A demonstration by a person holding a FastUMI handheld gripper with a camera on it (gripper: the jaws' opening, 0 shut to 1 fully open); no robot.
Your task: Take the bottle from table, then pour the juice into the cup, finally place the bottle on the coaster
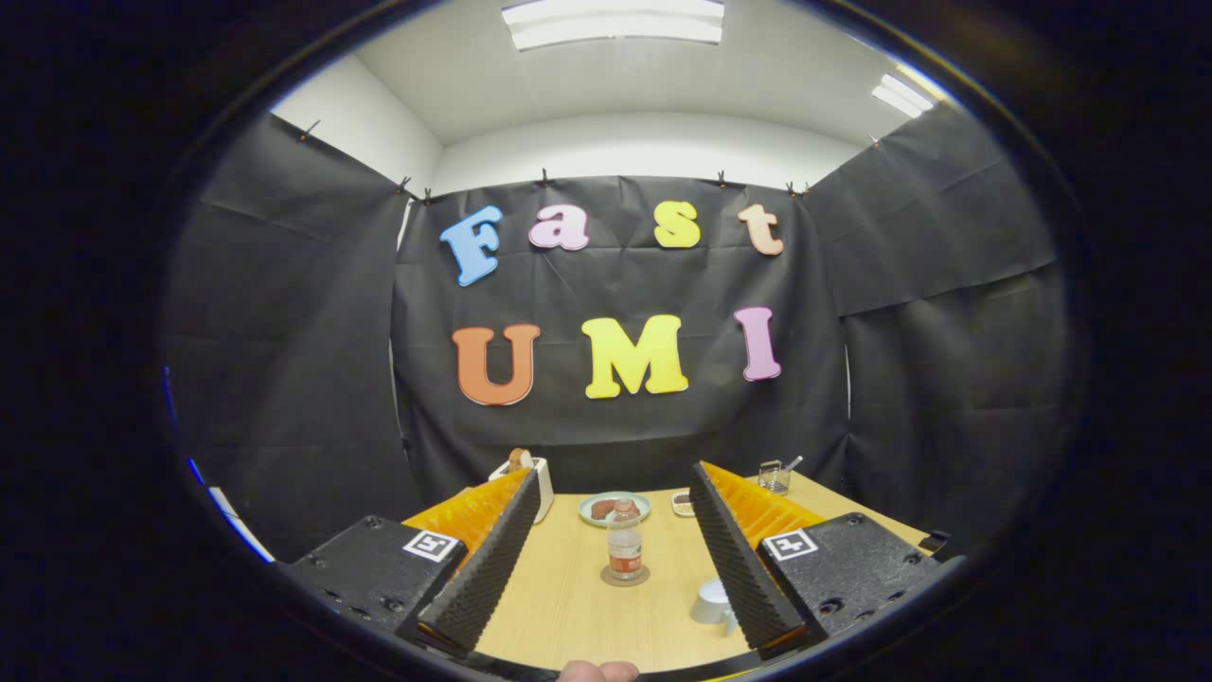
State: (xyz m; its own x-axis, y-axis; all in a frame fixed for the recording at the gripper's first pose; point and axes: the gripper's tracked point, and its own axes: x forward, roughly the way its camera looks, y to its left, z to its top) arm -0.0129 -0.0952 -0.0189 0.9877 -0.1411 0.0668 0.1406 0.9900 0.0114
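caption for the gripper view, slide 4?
Open gripper faces bottle standing on coaster; cup by one finger.

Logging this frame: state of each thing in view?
bottle: upright, capped, standing on the coaster, ungrasped
cup: on the table, by the right finger
plate: holds food, beyond the bottle
claw: open, fingers wide apart, holding nothing

Hand-held gripper (pixel 606 559) — ridged pads, square markers

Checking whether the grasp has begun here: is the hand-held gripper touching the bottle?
Apart. In the gripper view the bottle stands upright on the coaster, ahead between the open fingers of the hand-held gripper, with bare table on both sides of it.
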